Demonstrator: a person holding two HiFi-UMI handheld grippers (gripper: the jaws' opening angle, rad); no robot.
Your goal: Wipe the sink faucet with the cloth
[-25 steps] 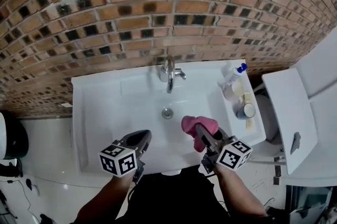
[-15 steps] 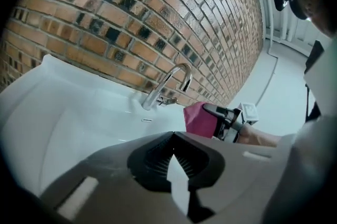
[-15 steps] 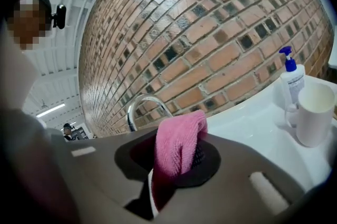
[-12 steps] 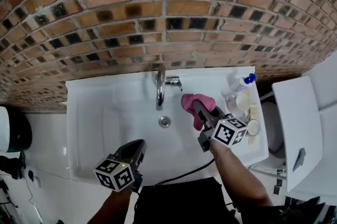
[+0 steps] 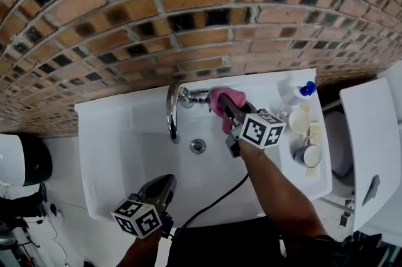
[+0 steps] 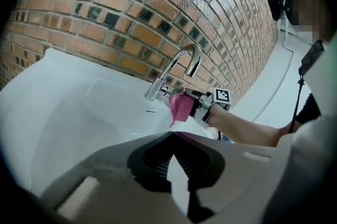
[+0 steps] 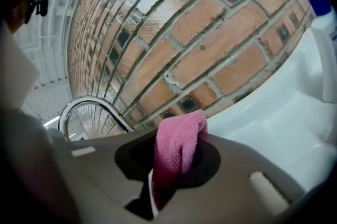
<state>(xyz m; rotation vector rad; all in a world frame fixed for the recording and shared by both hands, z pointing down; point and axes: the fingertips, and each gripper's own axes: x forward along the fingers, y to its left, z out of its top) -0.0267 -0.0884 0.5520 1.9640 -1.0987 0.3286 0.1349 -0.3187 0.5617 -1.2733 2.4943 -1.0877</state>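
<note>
A chrome faucet (image 5: 172,110) arches over the white sink (image 5: 125,146) at the brick wall; its curved spout also shows in the left gripper view (image 6: 179,62) and the right gripper view (image 7: 87,108). My right gripper (image 5: 225,110) is shut on a pink cloth (image 5: 225,100), which is pressed at the faucet's side handle (image 5: 196,95). The cloth (image 7: 178,148) sticks up between the jaws in the right gripper view. My left gripper (image 5: 164,187) hangs low over the sink's front, jaws together, holding nothing. From the left gripper view the cloth (image 6: 179,108) hangs just right of the faucet base.
A drain (image 5: 198,146) sits mid-basin. On the sink's right ledge stand a blue-capped bottle (image 5: 300,94), a cup (image 5: 308,155) and soap pieces. A white toilet cistern (image 5: 367,134) is at the right. A black cable trails from my right arm.
My right gripper carried the pink cloth from the basin's front up and back to the faucet handle. The left gripper stayed low near the front edge. The head view moved closer to the wall.
</note>
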